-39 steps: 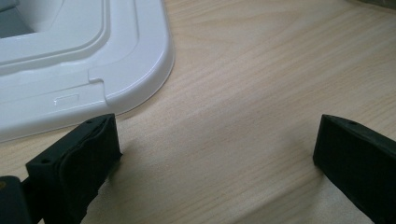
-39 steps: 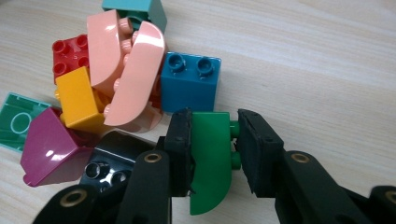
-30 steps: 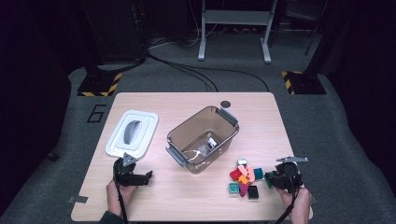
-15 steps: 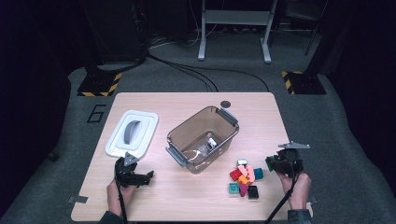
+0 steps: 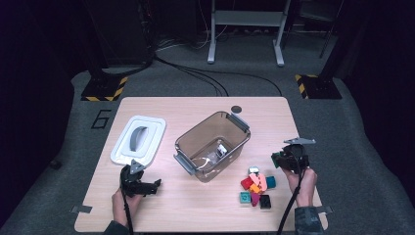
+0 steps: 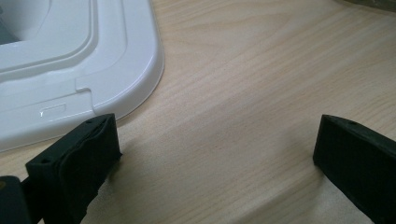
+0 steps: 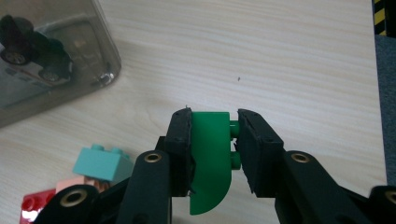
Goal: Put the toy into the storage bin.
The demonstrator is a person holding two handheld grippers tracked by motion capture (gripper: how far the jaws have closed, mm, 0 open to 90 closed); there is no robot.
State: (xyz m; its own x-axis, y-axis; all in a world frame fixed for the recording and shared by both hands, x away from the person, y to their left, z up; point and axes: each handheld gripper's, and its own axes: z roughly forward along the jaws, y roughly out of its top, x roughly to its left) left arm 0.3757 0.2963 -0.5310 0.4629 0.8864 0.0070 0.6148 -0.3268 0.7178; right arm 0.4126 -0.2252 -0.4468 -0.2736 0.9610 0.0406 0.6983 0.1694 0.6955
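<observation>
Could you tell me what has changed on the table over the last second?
The right hand-held gripper, shut on the green brick, has lifted away from the brick pile toward the table's right edge. The left hand-held gripper, white lid and clear bin stayed put.

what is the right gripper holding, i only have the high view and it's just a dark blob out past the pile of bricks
Observer: In the right gripper view, the right gripper is shut on a green plastic brick with one rounded edge.
Operator: how does the brick sit in the jaws
Observer: One pad presses its flat face, the other its studs, which point sideways.
Operator: anything in the clear plastic tub
Observer: A small dark toy car shows through the clear plastic tub wall.
Operator: and the left one
Observer: The left gripper is open over bare wooden table, beside a corner of the white plastic lid.
</observation>
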